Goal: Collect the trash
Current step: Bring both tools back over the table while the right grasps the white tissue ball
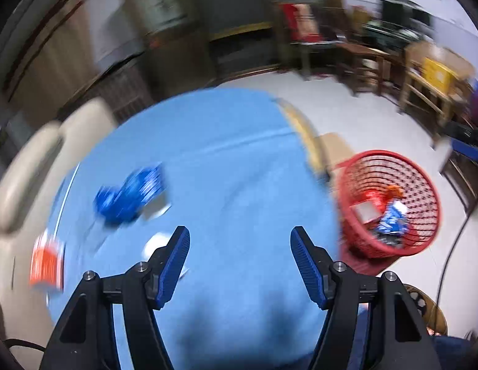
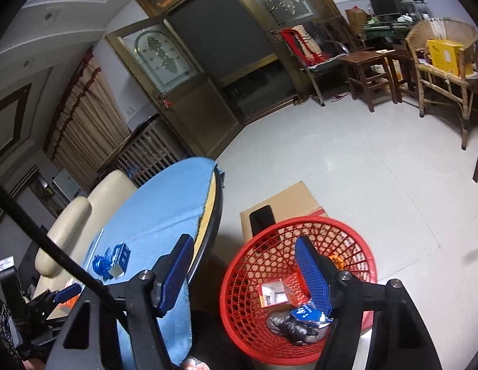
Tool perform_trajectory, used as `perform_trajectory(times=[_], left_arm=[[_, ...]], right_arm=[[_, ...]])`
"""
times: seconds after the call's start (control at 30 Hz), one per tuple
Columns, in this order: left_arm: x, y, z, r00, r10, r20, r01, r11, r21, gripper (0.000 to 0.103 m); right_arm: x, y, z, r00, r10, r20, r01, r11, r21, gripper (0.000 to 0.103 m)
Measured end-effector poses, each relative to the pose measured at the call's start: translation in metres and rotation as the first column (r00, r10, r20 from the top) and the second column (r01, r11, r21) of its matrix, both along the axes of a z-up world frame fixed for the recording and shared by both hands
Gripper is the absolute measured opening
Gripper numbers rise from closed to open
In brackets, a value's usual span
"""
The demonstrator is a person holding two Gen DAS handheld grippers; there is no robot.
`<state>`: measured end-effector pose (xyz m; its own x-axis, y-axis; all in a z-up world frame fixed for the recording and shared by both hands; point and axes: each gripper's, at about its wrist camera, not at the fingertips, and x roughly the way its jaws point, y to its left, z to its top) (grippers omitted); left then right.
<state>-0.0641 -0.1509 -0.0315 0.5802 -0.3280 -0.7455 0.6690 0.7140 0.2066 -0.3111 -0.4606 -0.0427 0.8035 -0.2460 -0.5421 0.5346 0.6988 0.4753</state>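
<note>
A round table under a blue cloth [image 1: 232,160] carries a crumpled blue wrapper [image 1: 131,195], an orange packet [image 1: 47,262] at its left edge and a white scrap [image 1: 155,243]. My left gripper [image 1: 240,252] hangs open above the cloth with nothing between its fingers; this view is blurred. The red mesh basket [image 2: 362,246] stands on the floor right of the table. It holds a blue wrapper [image 2: 305,311], a dark crumpled bag [image 2: 288,326] and a small white box [image 2: 273,293]. My right gripper [image 2: 243,256] is open and empty over the basket's near left side.
A cardboard box [image 2: 294,200] with a dark flat object [image 2: 263,215] on top sits behind the basket. Cream chairs [image 2: 84,215] stand at the table's far left. A black cable [image 2: 38,231] crosses the lower left. Wooden furniture lines the back right wall.
</note>
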Motion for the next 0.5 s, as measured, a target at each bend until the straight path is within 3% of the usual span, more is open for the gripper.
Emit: perform_trajectory(times=[0.2,0.5], left_arm=[[0.037,0.077,-0.002,0.977,0.215,-0.009,-0.215,0.976,-0.018,0.069],[0.067,0.163,-0.002,0.917,0.4,-0.012,-0.399,0.913,-0.079,0.069]], right_arm=[[0.024,0.023,-0.005,0.997,0.063,-0.04,-0.064,0.998,-0.01,0.072],[0.062,0.07,-0.007,0.981,0.168,-0.094,-0.173,0.984,-0.05,0.072]])
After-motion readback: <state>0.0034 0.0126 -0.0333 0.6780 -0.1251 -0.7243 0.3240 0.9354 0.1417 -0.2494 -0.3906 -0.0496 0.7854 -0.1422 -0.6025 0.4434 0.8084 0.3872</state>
